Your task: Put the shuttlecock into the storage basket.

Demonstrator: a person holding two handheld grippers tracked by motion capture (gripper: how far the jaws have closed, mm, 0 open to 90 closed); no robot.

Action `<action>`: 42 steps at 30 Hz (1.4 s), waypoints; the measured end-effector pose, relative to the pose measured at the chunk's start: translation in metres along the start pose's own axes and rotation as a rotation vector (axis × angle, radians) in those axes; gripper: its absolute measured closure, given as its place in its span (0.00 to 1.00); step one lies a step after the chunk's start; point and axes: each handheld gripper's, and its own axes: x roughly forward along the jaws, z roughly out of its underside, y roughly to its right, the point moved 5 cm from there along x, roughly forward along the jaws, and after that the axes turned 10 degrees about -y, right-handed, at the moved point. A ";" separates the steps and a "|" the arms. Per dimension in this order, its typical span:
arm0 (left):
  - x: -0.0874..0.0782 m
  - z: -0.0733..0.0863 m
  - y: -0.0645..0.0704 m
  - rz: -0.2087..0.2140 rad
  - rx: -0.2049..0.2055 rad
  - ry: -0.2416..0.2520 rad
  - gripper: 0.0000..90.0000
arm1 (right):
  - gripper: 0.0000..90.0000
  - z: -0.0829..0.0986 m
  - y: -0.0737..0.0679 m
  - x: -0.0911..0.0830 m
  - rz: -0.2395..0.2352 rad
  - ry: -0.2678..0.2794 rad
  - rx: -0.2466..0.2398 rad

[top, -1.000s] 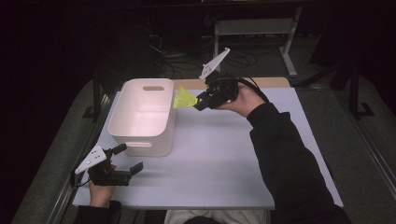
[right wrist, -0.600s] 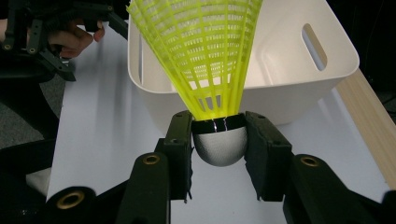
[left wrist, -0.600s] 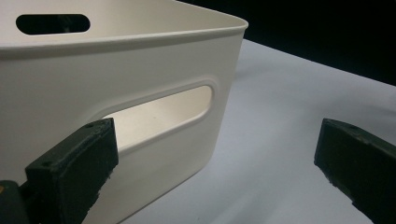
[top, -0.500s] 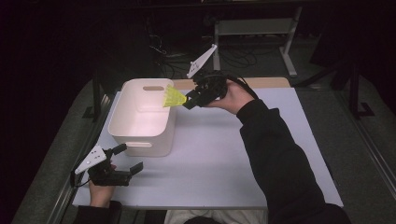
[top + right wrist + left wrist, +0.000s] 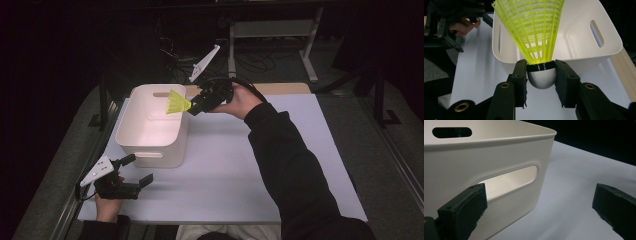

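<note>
Shuttlecock (image 5: pixel 177 104) above white table (image 5: pixel 240 170), dark room

A white table (image 5: pixel 280 165) stands in a dark room, its top matte and plain. A strip of pale wood shows along the far edge. One white bin (image 5: pixel 150 131) sits on the table toward the far left corner, open at the top, with slot handles cut into its short walls. The left claw (image 5: pixel 135 172) rests on the table at the near left corner, just in front of the bin, jaws apart.
</note>
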 end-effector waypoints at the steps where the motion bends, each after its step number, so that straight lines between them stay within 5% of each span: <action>1: 0.000 0.000 0.000 0.000 0.000 0.000 0.00 | 0.69 -0.002 0.000 0.001 -0.003 0.000 0.002; 22: 0.000 0.000 0.000 0.005 -0.001 0.001 0.00 | 0.69 -0.032 -0.011 0.031 -0.044 -0.006 -0.036; 42: 0.000 0.000 0.001 0.010 0.000 0.001 0.00 | 0.69 -0.042 -0.012 0.065 -0.093 -0.002 -0.051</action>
